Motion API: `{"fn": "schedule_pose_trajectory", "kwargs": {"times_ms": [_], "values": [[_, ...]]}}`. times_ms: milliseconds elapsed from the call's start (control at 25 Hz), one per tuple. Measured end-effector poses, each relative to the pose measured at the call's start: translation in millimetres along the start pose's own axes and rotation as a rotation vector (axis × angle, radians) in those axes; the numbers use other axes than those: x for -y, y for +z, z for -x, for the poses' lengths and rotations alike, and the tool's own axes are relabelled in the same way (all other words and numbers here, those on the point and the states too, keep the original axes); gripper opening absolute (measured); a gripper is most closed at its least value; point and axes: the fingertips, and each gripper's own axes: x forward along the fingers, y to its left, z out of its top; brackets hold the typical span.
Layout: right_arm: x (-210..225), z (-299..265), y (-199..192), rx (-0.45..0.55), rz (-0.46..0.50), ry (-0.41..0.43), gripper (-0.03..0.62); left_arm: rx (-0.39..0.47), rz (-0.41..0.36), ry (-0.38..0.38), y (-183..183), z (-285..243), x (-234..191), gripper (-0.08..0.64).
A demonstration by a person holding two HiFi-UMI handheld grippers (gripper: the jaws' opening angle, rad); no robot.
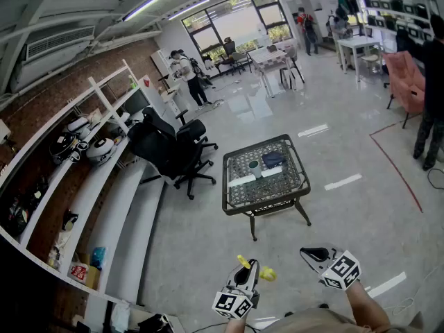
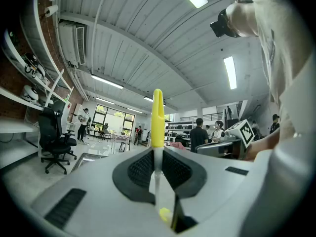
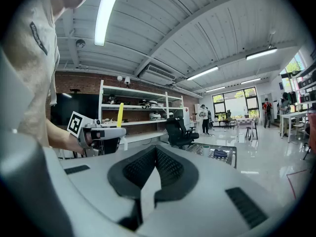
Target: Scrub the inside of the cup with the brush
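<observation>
Fingers of the left gripper [image 2: 157,151] are closed on the thin stem of the yellow brush [image 2: 157,115]; those of the right gripper [image 3: 157,157] are closed on nothing. The cup [image 1: 254,166] stands on the counter [image 1: 232,198], and both grippers are well apart from the counter. I see two risks: the narrow stem may swivel under scrubbing pressure, and the cup may tip if the right fingers do not hold it first.

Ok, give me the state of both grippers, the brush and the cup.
left gripper: shut on the brush.
right gripper: shut, empty.
brush: clamped in the left gripper, far from the cup.
cup: upright on the table, untouched.
</observation>
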Motion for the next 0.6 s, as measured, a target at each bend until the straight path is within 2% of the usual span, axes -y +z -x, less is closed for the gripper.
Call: {"fn": "schedule_pose_trajectory", "kwargs": {"times_ms": [160,280,440,600], "values": [[-13.8,-11.0,-6.3,-0.025,-0.014,0.024,0.017,-0.024,0.019,0.018,-3.4,18.3,-12.4,0.043],[-15.6,-19.9,-6.0,-0.041,0.001,0.044,0.017,-0.005,0.046,0.038,-2.0,22.3,-26.8,0.043],[-10.3,-32.6,2.0,0.0,0.004,0.013,0.017,-0.01,0.042,0.04,-1.3,18.2,-47.5,0.043],[-1.9,-42.1,6.4,0.02,-0.008,-0.039,0.017,-0.026,0.04,0.007,-3.5,5.9,-65.2,0.043]]}}
